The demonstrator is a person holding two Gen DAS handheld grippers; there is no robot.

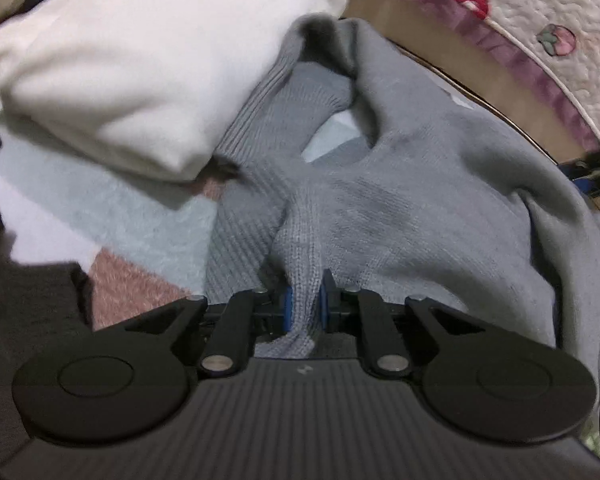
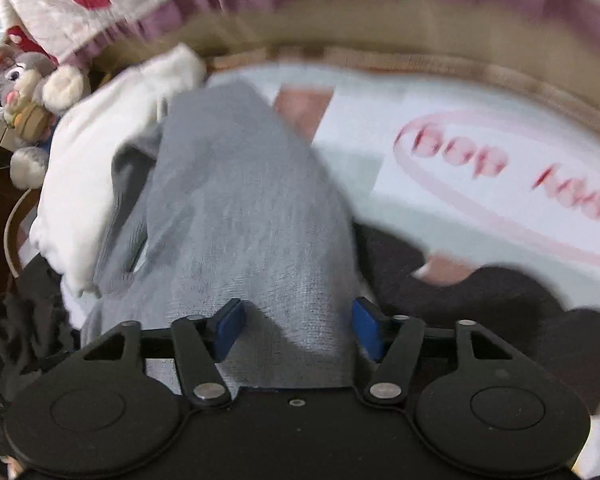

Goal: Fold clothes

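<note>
Left hand-held gripper (image 1: 305, 300): blue pads closed together on a bunched fold of the grey knit sweater (image 1: 400, 200); fabric is pinched between the fingers and runs back toward the gripper body.

Right hand-held gripper (image 2: 298, 326): fingers are spread wide, blue pads well apart. Grey sweater (image 2: 240, 220) is draped across the gap between them; no clamping is seen, and contact with the pads cannot be told because of blur.

Sweater is spread, rumpled, on a pale mat (image 2: 440, 128) with a pink oval and red lettering (blurred, not readable). Neck opening is seen in the left wrist view, with the mat showing through it.

A white garment (image 1: 140, 80) is lying just beside the sweater, overlapping its ribbed edge. Dark clothing (image 2: 500, 300) is seen near the right gripper, on the mat.

A quilted cover with purple frill (image 1: 560, 40) is seen beyond the mat edge. A plush rabbit (image 2: 24, 80) is seen at far left in the right wrist view.
</note>
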